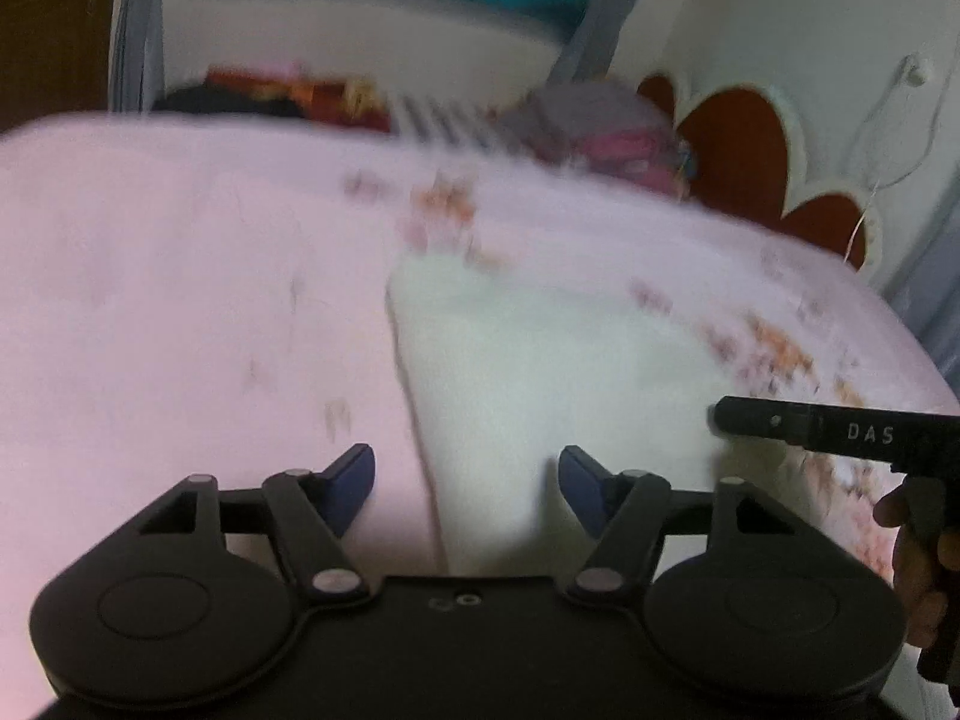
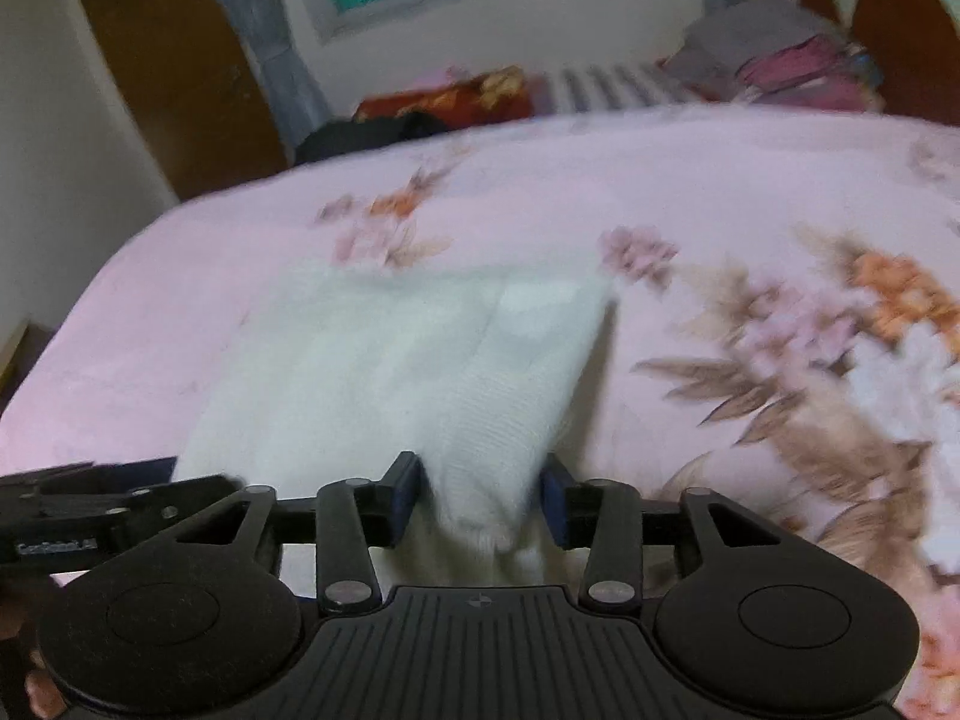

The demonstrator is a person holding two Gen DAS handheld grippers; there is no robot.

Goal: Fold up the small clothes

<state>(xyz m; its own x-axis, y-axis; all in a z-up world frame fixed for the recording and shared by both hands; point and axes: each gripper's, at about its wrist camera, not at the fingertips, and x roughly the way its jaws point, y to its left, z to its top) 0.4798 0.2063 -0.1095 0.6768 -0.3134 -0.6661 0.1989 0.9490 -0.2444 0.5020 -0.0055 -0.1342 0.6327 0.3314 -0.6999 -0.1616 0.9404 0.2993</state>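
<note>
Floral bedspread (image 2: 750, 192) under white garment (image 2: 408, 360); clothes pile (image 2: 780, 60) beyond, blurred.

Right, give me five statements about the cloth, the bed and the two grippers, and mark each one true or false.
1. The white garment lies on a pink floral bedspread. True.
2. The left gripper is shut on the garment. False: its fingers stand apart, gripping nothing.
3. A fold of the garment sits between the right gripper fingers. True.
4. The bedspread is plain blue. False: pink with flowers.
5. A pile of clothes lies at the far side of the bed. True.
</note>
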